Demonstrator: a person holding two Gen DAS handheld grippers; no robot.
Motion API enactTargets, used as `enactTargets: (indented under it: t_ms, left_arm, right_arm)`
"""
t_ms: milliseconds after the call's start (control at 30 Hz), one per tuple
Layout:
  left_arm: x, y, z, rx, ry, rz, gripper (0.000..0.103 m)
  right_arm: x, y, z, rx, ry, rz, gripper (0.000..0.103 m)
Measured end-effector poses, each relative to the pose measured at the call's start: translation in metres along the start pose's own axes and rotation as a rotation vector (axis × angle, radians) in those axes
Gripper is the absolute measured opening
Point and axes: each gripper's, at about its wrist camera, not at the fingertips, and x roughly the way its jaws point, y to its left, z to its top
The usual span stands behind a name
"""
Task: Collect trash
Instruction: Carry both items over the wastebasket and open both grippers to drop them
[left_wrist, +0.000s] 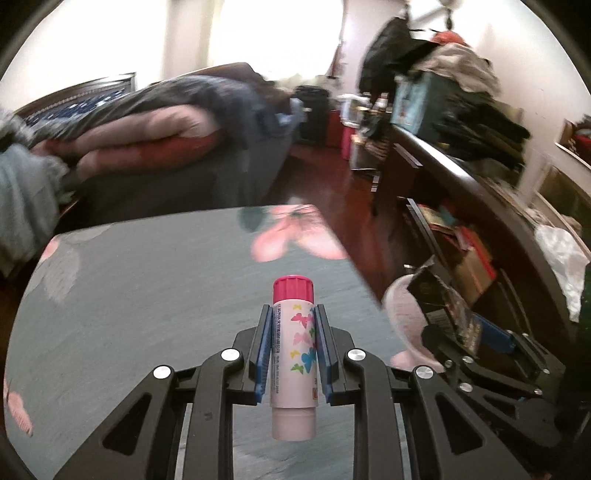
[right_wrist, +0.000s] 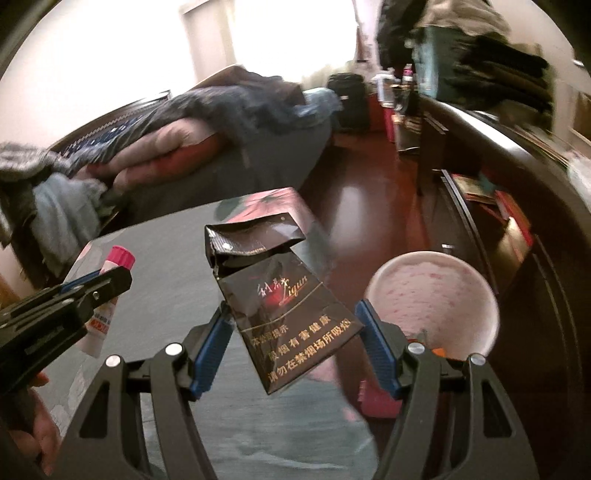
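Observation:
My left gripper (left_wrist: 292, 321) is shut on a white glue stick (left_wrist: 293, 354) with a pink cap and butterfly print, held above the teal table (left_wrist: 147, 295). It also shows in the right wrist view (right_wrist: 107, 291), at the left. My right gripper (right_wrist: 295, 321) holds a black cigarette pack (right_wrist: 288, 310) with its lid torn open; the pack sits tilted between the blue pads (right_wrist: 210, 350). The pack (left_wrist: 447, 299) and right gripper (left_wrist: 476, 332) show at the right of the left wrist view. A pink trash bin (right_wrist: 432, 295) stands just right of the pack, off the table's edge.
A bed (left_wrist: 166, 140) heaped with blankets lies beyond the table. A dark cluttered shelf unit (left_wrist: 461, 184) runs along the right. Red-brown floor (right_wrist: 362, 199) lies between them. The bin (left_wrist: 406, 314) holds some scraps.

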Motion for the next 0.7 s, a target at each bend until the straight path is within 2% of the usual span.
enactTargets:
  t_ms: [333,700]
  left_arm:
    - [0.037,-0.081,0.020,0.126,0.008,-0.114,0.022]
    - [0.102,-0.153,0.025,0.199,0.095,-0.222,0.022]
  right_arm:
    - [-0.001,-0.084,0.001,0.119,-0.032,-0.100,0.069]
    - [0.028,-0.147,-0.004,0.199,-0.021,-0.200,0.069]
